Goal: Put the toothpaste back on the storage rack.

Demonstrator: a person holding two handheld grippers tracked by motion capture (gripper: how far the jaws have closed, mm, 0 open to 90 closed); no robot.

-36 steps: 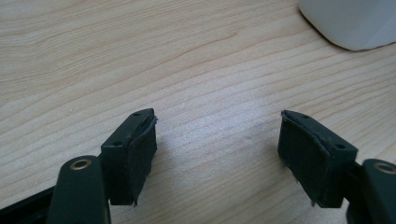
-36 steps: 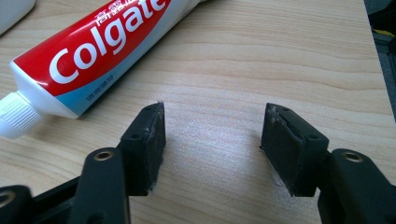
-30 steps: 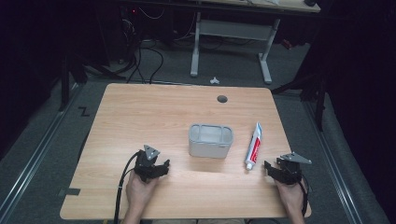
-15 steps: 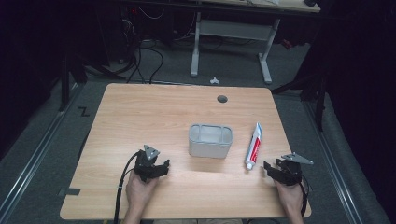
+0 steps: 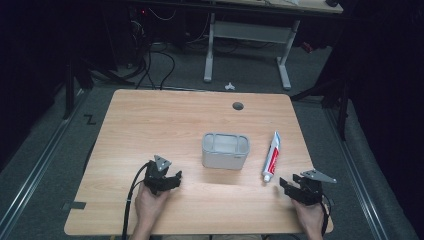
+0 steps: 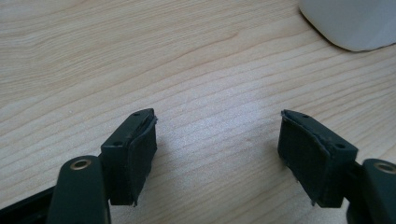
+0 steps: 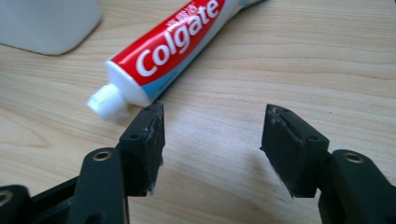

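No grasp has been made yet; the work is judged to stand at its opening step, the approach to the toothpaste tube (image 5: pixel 271 155). The tube is laid flat on the worktop (image 5: pixel 150 120), right of centre, just beside the grey container (image 5: pixel 225 150) but apart from it, with its white cap (image 7: pixel 105 101) turned to the near edge.

The right gripper (image 5: pixel 295 186) is held at the near right of the worktop, close to the cap end. Its jaws are spread wide and nothing is held between them; in the right gripper view the cap is seen just beyond the tip of the left-hand jaw, off the line between the two. The left gripper (image 5: pixel 167 181) is held at the near left, well apart from the tube, its jaws likewise released over bare wood, with a corner of the container at the far right of its view.

For the next move, the right gripper would probably have to be carried forward and towards the tube until the body is bracketed by both jaws, then closed across its width. A grip on the rounded cap alone is judged likely to slip.
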